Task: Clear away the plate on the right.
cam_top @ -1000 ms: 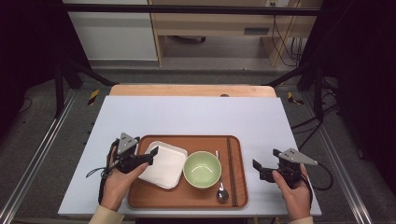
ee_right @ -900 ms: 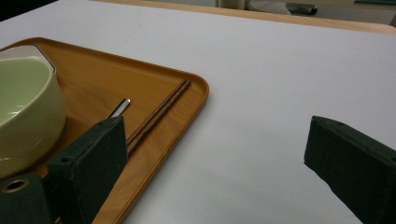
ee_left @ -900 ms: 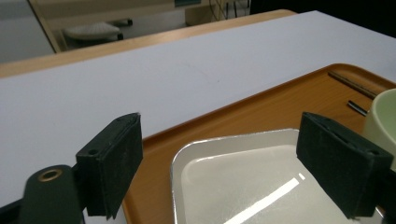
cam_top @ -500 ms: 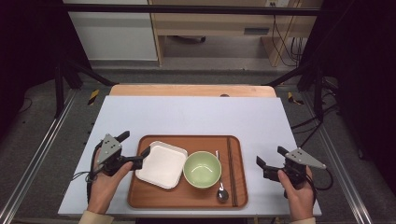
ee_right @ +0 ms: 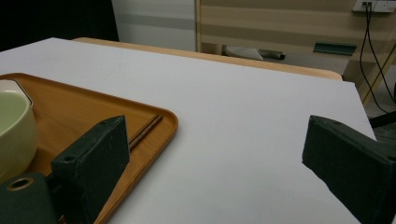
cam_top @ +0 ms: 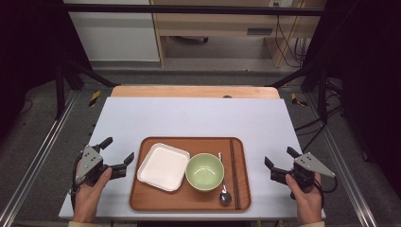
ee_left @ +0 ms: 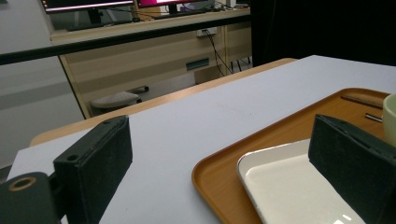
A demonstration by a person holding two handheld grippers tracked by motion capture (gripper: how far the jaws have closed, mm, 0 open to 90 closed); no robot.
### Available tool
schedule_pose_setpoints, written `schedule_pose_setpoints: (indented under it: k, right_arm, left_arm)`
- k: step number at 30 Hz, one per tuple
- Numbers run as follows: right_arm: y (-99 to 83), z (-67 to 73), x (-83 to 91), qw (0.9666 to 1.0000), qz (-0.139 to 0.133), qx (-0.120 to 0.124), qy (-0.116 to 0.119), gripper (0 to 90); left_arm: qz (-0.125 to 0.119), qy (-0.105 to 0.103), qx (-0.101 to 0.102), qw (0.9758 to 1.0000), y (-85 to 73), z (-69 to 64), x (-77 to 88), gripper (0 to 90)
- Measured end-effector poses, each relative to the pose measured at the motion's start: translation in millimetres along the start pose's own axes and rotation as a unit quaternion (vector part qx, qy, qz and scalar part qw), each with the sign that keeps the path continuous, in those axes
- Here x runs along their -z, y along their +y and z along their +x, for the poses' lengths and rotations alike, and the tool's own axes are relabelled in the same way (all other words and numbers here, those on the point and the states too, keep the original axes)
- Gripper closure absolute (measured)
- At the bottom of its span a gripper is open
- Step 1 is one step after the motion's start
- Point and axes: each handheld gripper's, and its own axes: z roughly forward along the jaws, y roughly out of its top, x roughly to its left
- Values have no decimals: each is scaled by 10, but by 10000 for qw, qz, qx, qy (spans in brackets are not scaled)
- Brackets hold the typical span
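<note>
A brown tray (cam_top: 187, 201) is sitting near the front edge of the pale table (cam_top: 198, 118), midway between the two hands. On the tray, a white square plate (cam_top: 163, 166) is lying at the left, touching or nearly touching a green bowl (cam_top: 204, 171) at the centre. A spoon (cam_top: 224, 194) is lying just right of the bowl, its scoop toward the person, and a pair of dark chopsticks (cam_top: 233, 170) is lying alongside it, parallel to the tray's right rim.

The left gripper (cam_top: 116, 156) is hovering just left of the tray, jaws standing wide apart and holding nothing. In the left gripper view, one jaw is overlapping the plate's near corner, but contact cannot be confirmed.

The right gripper (cam_top: 279, 158) is sitting well right of the tray over bare table, jaws likewise spread and empty. In the right gripper view, the tray's corner, the chopsticks and part of the bowl are showing beside one jaw.

Nothing is lying between either gripper and the tray. A wooden strip (cam_top: 194, 91) is bordering the table's far edge. Beyond it, a cabinet (cam_top: 222, 23) and hanging cables (cam_top: 288, 38) are standing on the floor.
</note>
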Motion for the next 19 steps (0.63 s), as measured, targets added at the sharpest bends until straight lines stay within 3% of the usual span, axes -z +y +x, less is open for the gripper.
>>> schedule_pose_setpoints:
  k: [5,8,19]
  right_arm:
    - [-28,7,-27,9999,-5,100,-4,93]
    - [-49,15,-49,9999,21,150,2,94]
    - [-76,53,-75,9998,-5,156,79,81]
  left_arm:
    - [-53,81,4,10000,-156,56,66,56]
    - [-45,103,-96,9999,-214,63,98,44]
    - [-243,295,112,9992,-314,131,285,17]
